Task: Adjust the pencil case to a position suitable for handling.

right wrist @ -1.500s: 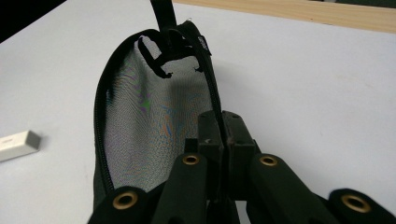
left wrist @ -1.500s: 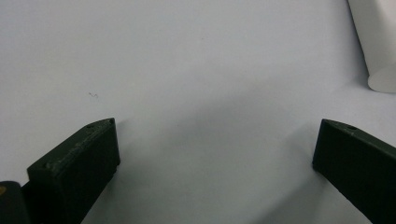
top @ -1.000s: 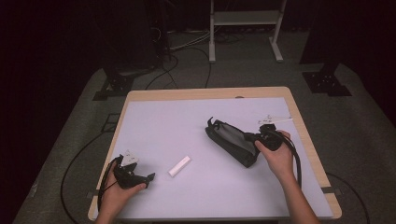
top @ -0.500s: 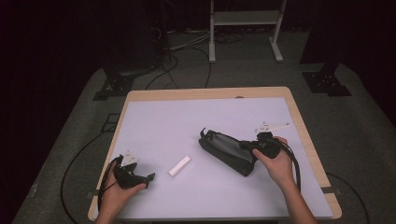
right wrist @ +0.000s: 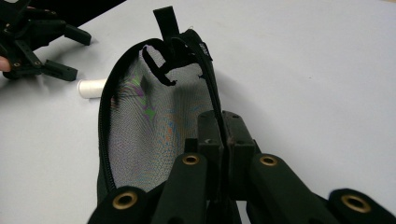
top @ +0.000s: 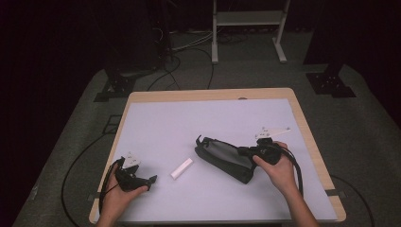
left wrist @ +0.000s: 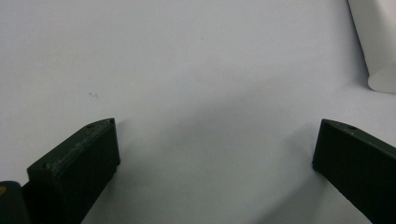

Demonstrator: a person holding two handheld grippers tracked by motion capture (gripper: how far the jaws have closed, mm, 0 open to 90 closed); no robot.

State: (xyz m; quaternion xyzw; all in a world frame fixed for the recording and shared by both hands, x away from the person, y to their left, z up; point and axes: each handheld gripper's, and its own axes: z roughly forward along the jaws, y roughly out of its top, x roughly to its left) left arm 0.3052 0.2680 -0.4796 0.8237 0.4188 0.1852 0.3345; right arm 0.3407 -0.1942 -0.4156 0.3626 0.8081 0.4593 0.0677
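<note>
Your right gripper [top: 250, 152] has its jaws clamped on the rim of the pouch [top: 226, 159], and in the right gripper view [right wrist: 223, 135] you can see the two jaws pressed together with the zipper edge pinched between them. The pouch is a black zip pouch with a grey mesh side; it lies on the table [top: 198, 118] right of centre, towards your edge, slanted so that its far end points up and to the left in the high view. In the right gripper view the pouch [right wrist: 154, 116] gapes open, its mesh wall facing the camera, and a short black pull tab stands up at its far end. A white tube [top: 181, 168] lies flat on the table just left of the pouch, apart from it, between the pouch and your left gripper [top: 150, 180]. Your left gripper rests low at the near left corner of the table, its jaws wide and holding nothing; in the left gripper view [left wrist: 215, 144] there is bare table surface between them, and the end of the tube [left wrist: 373, 51] shows at the upper right, well clear of either jaw. Your left hand [top: 118, 196] wraps the gripper's body from behind.
</note>
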